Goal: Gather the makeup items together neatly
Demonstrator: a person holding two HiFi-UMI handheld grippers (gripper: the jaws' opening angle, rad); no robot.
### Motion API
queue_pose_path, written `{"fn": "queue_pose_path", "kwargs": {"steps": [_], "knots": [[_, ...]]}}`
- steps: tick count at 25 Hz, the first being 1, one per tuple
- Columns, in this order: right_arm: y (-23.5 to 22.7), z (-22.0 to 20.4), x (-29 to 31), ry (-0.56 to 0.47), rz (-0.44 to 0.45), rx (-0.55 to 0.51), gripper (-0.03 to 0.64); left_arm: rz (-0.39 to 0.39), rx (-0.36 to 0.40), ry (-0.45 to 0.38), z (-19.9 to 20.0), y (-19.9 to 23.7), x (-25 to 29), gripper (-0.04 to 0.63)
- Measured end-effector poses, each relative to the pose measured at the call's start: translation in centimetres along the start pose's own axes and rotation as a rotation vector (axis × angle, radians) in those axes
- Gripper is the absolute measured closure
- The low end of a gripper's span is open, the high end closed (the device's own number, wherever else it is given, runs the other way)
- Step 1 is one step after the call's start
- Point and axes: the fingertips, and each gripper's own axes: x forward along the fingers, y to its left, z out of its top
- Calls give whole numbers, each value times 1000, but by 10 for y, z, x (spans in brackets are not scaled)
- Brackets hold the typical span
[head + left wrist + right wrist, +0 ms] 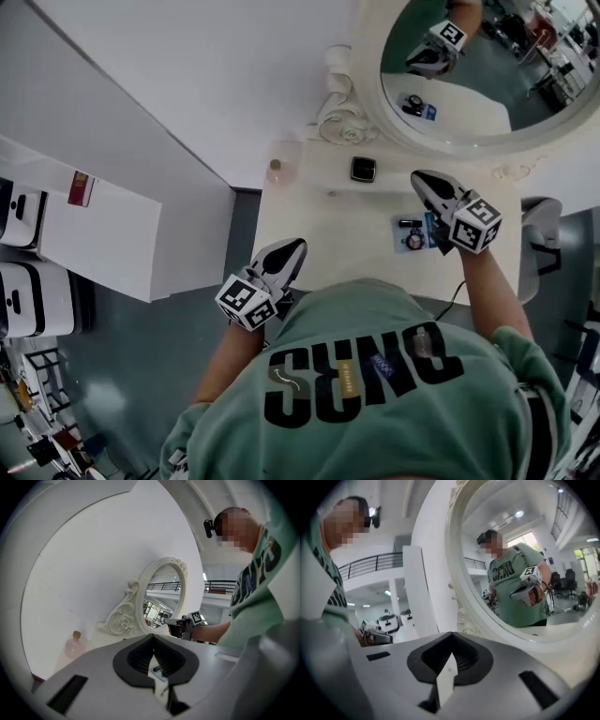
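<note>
Two closed-up grippers to report, both carrying nothing. Left gripper point(295, 248) hovering off the front left edge of the white table point(319, 220), jaws pressed together, empty. Right gripper point(422, 180) up over the right side, aimed toward the oval mirror point(380, 108), jaws also together with nothing pinched. Probably held high like that to stay clear of the stuff below.

Small cluster of makeup items point(413, 234) lying on something bluish near the right edge, just beside the right gripper's marker cube. Black compact point(363, 169) sitting apart, back by the mirror base. Pink bottle point(275, 167) off in the back left corner, well away from both.

So not gathered yet, by the look of it. Guessing next up: bring the compact and bottle over to the cluster.
</note>
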Motion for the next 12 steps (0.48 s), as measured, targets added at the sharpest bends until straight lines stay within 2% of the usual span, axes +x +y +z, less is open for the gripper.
{"fn": "queue_pose_path", "kwargs": {"steps": [2, 7, 12], "knots": [[8, 0, -28, -70, -20, 55, 623, -47, 17, 11, 5, -5, 7, 588], [7, -10, -89, -104, -119, 55, 623, -165, 57, 67, 7, -23, 46, 588], [-9, -17, -163, -132, -185, 79, 623, -240, 80, 161, -22, -68, 111, 588]]}}
